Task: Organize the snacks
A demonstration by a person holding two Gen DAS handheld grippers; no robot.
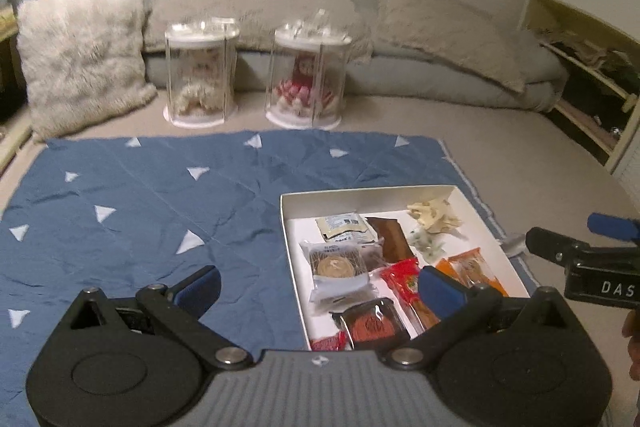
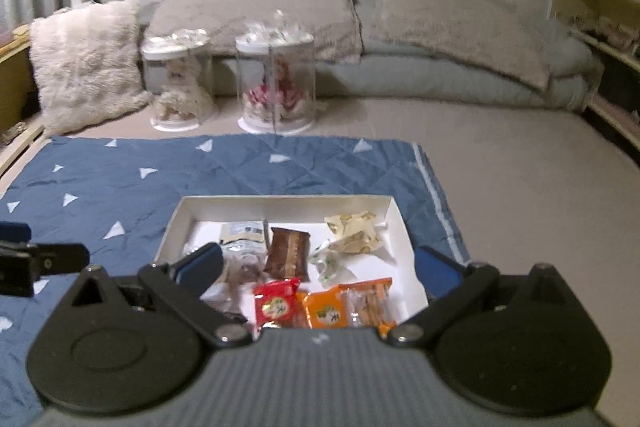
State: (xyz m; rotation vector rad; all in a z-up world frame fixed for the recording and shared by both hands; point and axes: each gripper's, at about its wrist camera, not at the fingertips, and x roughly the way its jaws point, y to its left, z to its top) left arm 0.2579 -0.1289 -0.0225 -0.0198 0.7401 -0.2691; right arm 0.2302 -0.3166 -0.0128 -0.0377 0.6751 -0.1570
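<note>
Sitting on a blue cloth (image 1: 160, 195) with white triangles, spread over the bed, is a shallow white box (image 1: 493, 233) already loaded with snacks. From the left wrist view you can make out a round biscuit pack (image 1: 338, 267), a brown bar (image 1: 391, 239), a red packet (image 1: 404, 283), orange packets (image 1: 474, 269) and a pale crumpled wrapper (image 1: 432, 213) toward the far corner.

Left gripper (image 1: 320, 285) hangs over the box's near left edge, jaws spread wide with nothing between them. Right gripper (image 2: 320, 265) hovers right above the near end of the box, also wide open and empty; the red and orange packets sit just under it.

Further back, two clear cases with dolls (image 1: 304, 83) stand against grey cushions (image 1: 256, 3), with a fluffy white pillow (image 1: 84, 51) off to the left.
</note>
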